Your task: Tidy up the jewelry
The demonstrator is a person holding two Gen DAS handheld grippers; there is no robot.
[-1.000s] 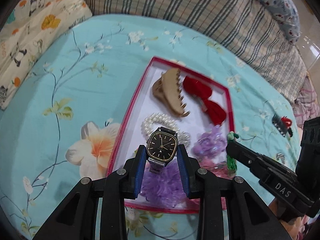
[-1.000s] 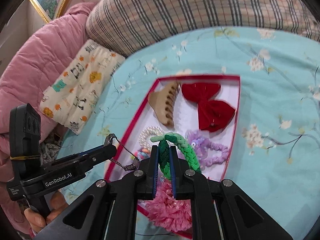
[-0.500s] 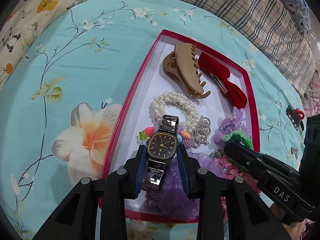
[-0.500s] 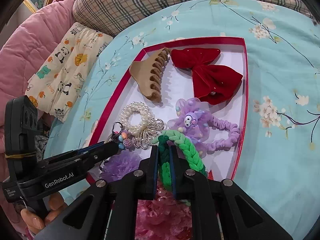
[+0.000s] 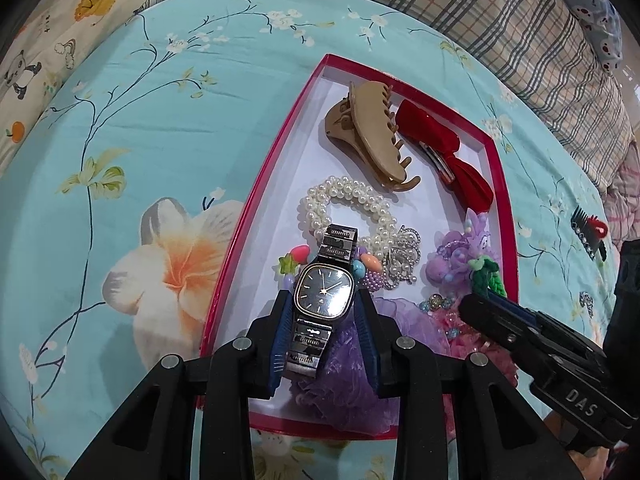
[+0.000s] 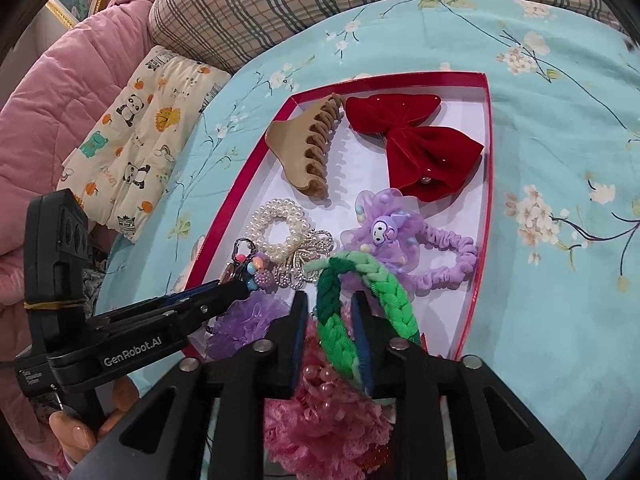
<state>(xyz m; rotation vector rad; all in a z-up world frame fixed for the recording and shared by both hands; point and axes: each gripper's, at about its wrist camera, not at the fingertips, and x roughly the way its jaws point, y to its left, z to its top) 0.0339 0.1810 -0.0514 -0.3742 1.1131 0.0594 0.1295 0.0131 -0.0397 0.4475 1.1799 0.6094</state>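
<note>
Now both grippers hang low over the red tray (image 5: pixel 256 216), lower than a second ago, so both items are at drop height. The right gripper (image 6: pixel 331 312) has just been opening its jaws: the green braided hair tie (image 6: pixel 360 276) sits loose between them, with a clear gap on its left side and the braid leaning on the right blue pad, so it no longer looks pinched. That reads as a release in progress, the tie going down onto the pink lace scrunchie (image 6: pixel 324 420) at the tray's near end. The left gripper (image 5: pixel 325 312) is unchanged, clamped on the wristwatch (image 5: pixel 325 289) by the case sides; the watch is not yet set down.

The watch has a dark square dial with a gold rim and a metal link band that hangs above and below the pads. It hovers over the tray's near-left part, above the purple scrunchie (image 5: pixel 352 384) and just near of the pearl bracelet (image 5: pixel 344 208) and the colourful bead charm (image 5: pixel 294 258).

The tray lies on a light-blue floral bedsheet (image 5: pixel 160 120) and is nearly full: a beige claw clip (image 6: pixel 308 148) and a red velvet bow (image 6: pixel 416 144) at the far end, a purple cartoon scrunchie (image 6: pixel 396 240) on the right, a rhinestone piece (image 6: pixel 308 256) by the pearls. A small black comb clip (image 5: pixel 586 232) remains out on the sheet, right of the tray, so sorting likely is not finished.
</note>
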